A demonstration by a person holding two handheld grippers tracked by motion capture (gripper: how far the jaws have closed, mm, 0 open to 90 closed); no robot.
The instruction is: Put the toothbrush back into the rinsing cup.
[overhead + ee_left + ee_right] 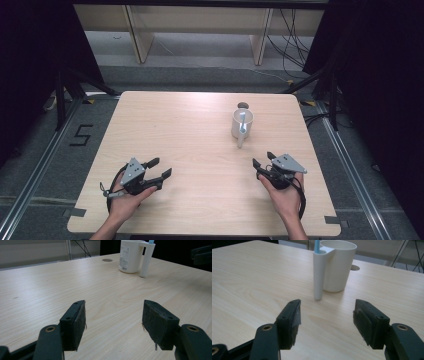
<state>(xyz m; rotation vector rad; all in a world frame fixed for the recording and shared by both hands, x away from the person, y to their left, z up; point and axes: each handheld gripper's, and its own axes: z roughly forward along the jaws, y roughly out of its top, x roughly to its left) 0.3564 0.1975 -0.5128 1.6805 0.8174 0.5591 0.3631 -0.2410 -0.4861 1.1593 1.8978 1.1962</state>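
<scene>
On floor left of table (150,115), "5", cup (241,123) label unreadable, both tools (159,167) (263,160) wide open, empty.

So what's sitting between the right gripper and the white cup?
Nothing: bare table runs from the open right gripper to the white cup, seen in the right gripper view.
</scene>
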